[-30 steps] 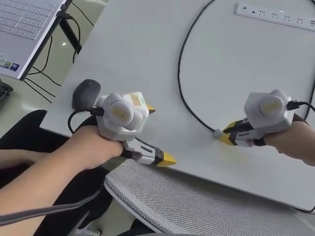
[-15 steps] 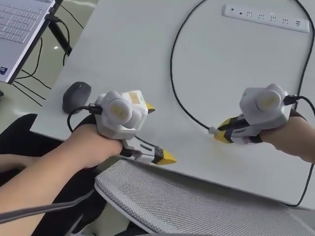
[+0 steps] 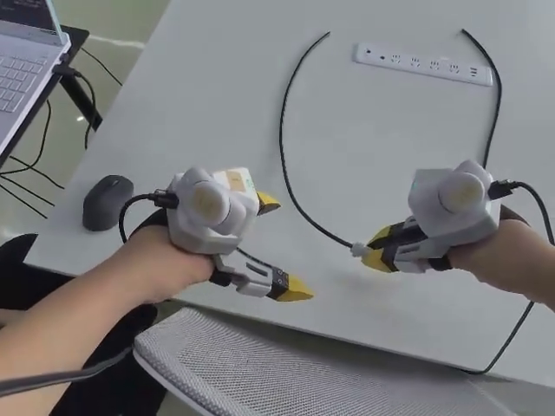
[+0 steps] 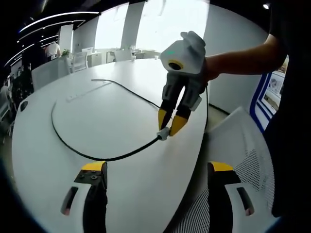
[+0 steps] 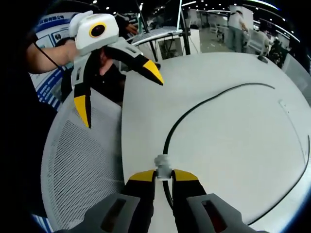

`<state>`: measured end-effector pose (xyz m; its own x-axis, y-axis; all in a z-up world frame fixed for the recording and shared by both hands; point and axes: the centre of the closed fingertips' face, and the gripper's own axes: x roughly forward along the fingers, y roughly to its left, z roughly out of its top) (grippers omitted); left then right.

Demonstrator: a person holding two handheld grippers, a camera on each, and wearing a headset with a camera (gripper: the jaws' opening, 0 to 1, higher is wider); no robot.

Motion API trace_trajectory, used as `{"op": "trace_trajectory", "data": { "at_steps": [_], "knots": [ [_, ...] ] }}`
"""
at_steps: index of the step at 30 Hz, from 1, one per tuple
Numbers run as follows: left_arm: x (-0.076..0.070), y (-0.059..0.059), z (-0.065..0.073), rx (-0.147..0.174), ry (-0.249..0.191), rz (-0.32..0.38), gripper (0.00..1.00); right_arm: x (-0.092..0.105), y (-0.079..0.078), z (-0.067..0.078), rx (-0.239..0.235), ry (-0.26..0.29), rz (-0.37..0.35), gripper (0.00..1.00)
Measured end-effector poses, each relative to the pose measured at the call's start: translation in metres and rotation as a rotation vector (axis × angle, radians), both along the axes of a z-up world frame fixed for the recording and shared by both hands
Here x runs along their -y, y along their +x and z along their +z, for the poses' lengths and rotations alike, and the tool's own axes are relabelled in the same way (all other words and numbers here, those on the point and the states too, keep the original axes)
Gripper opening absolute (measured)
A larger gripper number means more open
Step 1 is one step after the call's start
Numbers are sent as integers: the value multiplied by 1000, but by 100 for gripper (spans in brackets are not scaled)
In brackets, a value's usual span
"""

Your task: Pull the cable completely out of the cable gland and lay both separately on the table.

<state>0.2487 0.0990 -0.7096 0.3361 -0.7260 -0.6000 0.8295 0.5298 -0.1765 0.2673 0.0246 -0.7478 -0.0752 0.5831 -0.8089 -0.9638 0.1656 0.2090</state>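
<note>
Since the right tongs (image 5: pixel 164 177) were pressed together on the black cable (image 3: pixel 281 147), the white cable gland (image 5: pixel 163 165) sat right at their tips, low over the near desk (image 3: pixel 217 87) edge. Left tongs (image 3: pixel 284 247) were spread wide, empty, close by. Looked early: gland not yet off the cable, nothing laid apart. Cable thin, round, rubbery-looking, looping over the smooth white desk; gland small, stubby, probably hard plastic.

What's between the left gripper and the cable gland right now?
Just bare table between the left gripper and the cable gland, seen in the head view.
</note>
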Motion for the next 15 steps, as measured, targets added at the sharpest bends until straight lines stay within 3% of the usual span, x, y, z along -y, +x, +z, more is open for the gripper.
{"op": "trace_trajectory", "data": {
  "at_steps": [5, 15],
  "knots": [
    [18, 6, 10, 25, -1, -35, 85, 7, -8, 14, 13, 8, 13, 7],
    [45, 8, 17, 13, -31, -72, 80, 16, -12, 33, 47, 20, 52, 7]
  ]
}}
